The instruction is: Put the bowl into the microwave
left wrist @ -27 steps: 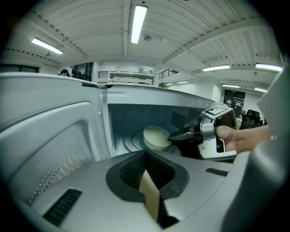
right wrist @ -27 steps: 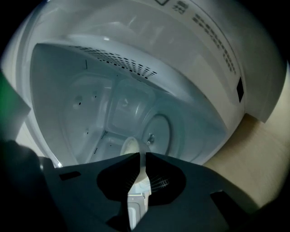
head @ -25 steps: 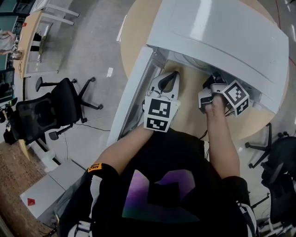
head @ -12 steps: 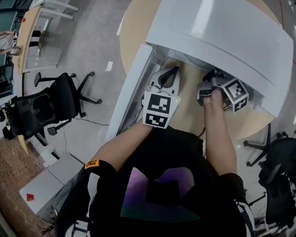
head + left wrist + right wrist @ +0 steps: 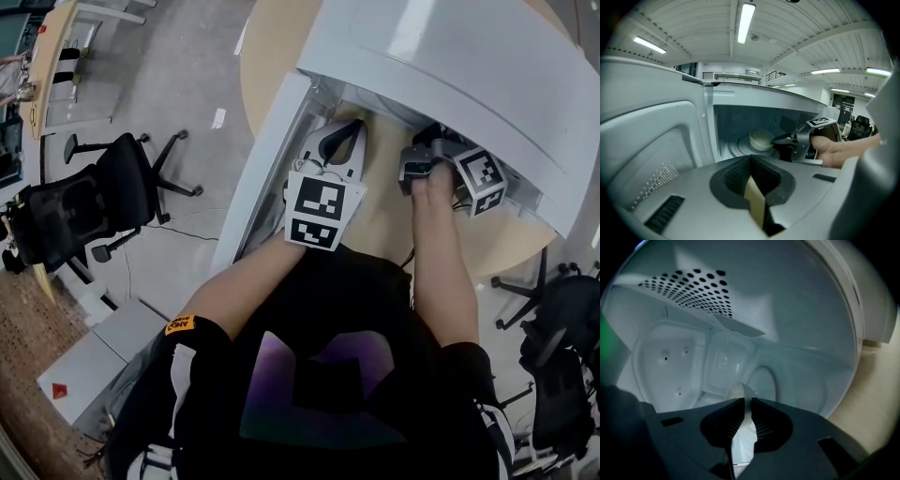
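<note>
A: Right arm?
B: It reaches into the microwave [image 5: 450, 66]; the right tongs [image 5: 775, 139] pinch the rim of the bowl [image 5: 761, 139], inside at the turntable [image 5: 736, 147].
A: Left?
B: The left tongs [image 5: 349, 127] are closed and empty, over the table [image 5: 389, 225] beside the open door [image 5: 262, 178].

Bright ceiling light [image 5: 745, 21], fisheye edges, dark corners

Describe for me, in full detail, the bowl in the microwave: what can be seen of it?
The bowl is small, round and pale cream, with a plain smooth wall; its material looks like ceramic or plastic. It stands upright, open side up, inside the microwave, over the round turntable. The right gripper is shut on its rim at the right side. Whether the bowl rests on the turntable or hangs just above it cannot be told. The head view does not show it.
</note>
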